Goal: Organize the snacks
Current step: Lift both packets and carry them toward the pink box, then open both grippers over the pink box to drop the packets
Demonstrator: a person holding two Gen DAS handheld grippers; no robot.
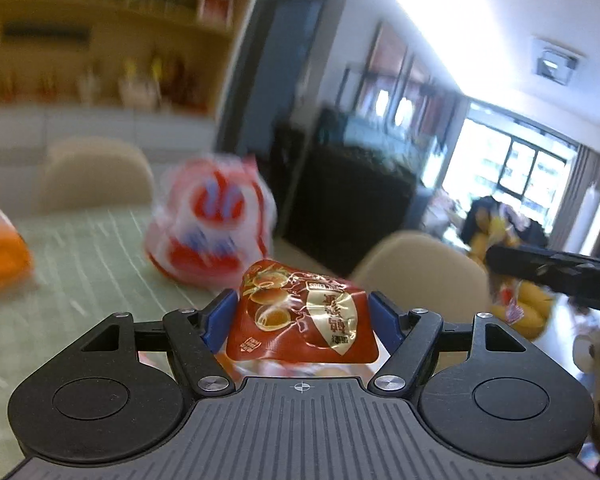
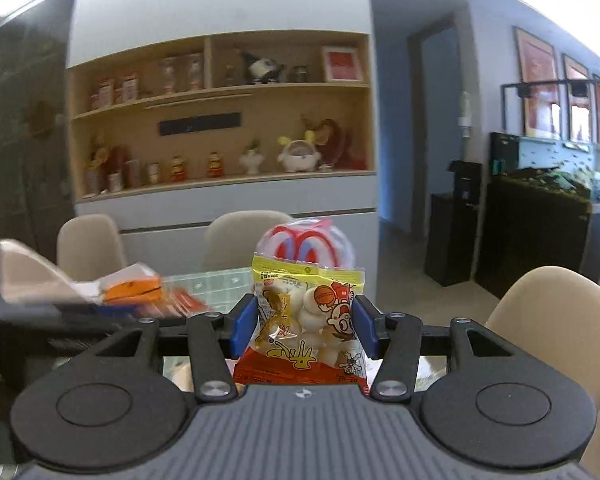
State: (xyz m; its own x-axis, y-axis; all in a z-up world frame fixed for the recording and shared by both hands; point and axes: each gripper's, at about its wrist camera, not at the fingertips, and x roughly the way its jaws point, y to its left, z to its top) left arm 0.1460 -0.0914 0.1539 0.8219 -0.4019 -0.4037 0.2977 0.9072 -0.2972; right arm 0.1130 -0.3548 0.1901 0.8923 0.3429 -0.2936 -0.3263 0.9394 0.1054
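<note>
The left gripper (image 1: 302, 320) clamps a red snack packet (image 1: 302, 316) between its blue pads, held above the green-checked table (image 1: 80, 280). The right gripper (image 2: 304, 328) pinches a yellow-topped bag of white puffs (image 2: 306, 320) upright. Beyond both, a red-and-white snack bag (image 2: 308, 244) stands on the table, orange packs (image 2: 134, 290) to its left, beige chairs (image 2: 240, 236) behind.
</note>
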